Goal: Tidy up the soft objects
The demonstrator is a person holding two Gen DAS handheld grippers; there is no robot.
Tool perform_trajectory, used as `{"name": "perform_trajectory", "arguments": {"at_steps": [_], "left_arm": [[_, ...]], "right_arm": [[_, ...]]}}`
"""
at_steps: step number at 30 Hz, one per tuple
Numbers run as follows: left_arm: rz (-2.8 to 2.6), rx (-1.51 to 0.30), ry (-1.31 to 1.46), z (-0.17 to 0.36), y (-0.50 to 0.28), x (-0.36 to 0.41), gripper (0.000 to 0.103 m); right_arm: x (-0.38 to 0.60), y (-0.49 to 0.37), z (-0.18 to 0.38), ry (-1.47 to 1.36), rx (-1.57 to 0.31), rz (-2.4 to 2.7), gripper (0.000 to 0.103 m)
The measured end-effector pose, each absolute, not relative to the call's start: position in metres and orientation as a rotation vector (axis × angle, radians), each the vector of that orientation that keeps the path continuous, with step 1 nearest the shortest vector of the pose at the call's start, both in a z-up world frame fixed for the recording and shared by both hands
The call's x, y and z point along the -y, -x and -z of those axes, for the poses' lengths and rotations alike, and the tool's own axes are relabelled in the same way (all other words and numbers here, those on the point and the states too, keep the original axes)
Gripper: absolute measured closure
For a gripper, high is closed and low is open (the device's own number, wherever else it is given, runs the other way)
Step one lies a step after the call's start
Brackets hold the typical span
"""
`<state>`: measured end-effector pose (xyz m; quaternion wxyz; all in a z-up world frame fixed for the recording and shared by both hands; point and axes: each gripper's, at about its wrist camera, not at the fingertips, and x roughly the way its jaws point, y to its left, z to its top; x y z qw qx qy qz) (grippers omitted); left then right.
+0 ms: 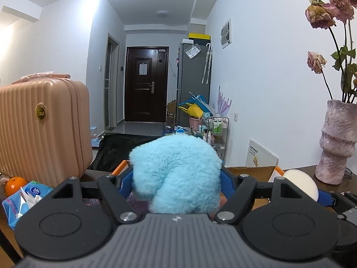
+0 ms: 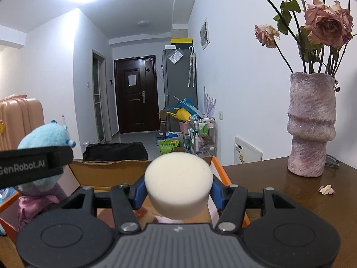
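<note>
A fluffy light-blue plush toy [image 1: 176,169] fills the left wrist view, with my left gripper [image 1: 176,176] shut on it and its blue pads [image 1: 125,183] pressing both sides. In the right wrist view, my right gripper [image 2: 178,189] is shut on a round white sponge [image 2: 178,178]. Both are above an open cardboard box with orange edges [image 2: 111,172]. Pink and brown soft things [image 2: 142,216] lie inside the box, partly hidden. The right wrist view also has the blue plush [image 2: 44,134] at its left. The sponge [image 1: 301,184] appears at the right of the left wrist view.
A pink ribbed suitcase [image 1: 40,129] stands left of the box, with an orange [image 1: 15,184] and a tissue pack [image 1: 24,198] in front of it. On the brown table [image 2: 279,189] at the right are a mauve vase of dried roses [image 2: 312,125] and a fallen petal [image 2: 326,189].
</note>
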<state>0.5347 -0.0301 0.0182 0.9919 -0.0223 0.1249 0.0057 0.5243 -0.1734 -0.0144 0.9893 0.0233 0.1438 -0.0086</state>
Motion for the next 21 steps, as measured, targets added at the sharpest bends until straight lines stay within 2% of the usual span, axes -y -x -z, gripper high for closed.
{"name": "perform_trajectory", "arguments": {"at_steps": [9, 12, 14, 15, 16, 17, 19, 21], "left_arm": [[-0.011, -0.248, 0.035, -0.0175, -0.5335, 0.0329, 0.027], [-0.008, -0.246, 0.038, -0.0174, -0.5331, 0.0328, 0.023], [-0.014, -0.246, 0.041, -0.0172, -0.5322, 0.0323, 0.017], [-0.017, -0.244, 0.04, -0.0172, -0.532, 0.0321, 0.014], [-0.019, -0.242, 0.041, -0.0173, -0.5315, 0.0321, 0.008], [-0.022, -0.24, 0.044, -0.0176, -0.5312, 0.0317, 0.0], [-0.036, -0.231, 0.051, -0.0178, -0.5296, 0.031, 0.0], [-0.056, -0.222, 0.059, -0.0177, -0.5274, 0.0295, 0.0]], "right_arm": [[0.1741, -0.5252, 0.0154, -0.046, -0.293, 0.001, 0.046], [0.1748, -0.5254, 0.0158, -0.048, -0.295, -0.003, 0.045], [0.1752, -0.5252, 0.0162, -0.051, -0.296, -0.005, 0.039], [0.1752, -0.5248, 0.0165, -0.051, -0.296, -0.003, 0.032], [0.1751, -0.5243, 0.0168, -0.052, -0.294, -0.002, 0.023], [0.1757, -0.5235, 0.0169, -0.056, -0.291, -0.001, 0.019], [0.177, -0.5216, 0.0168, -0.068, -0.277, -0.002, 0.007], [0.1782, -0.5202, 0.017, -0.077, -0.268, -0.002, 0.001]]}}
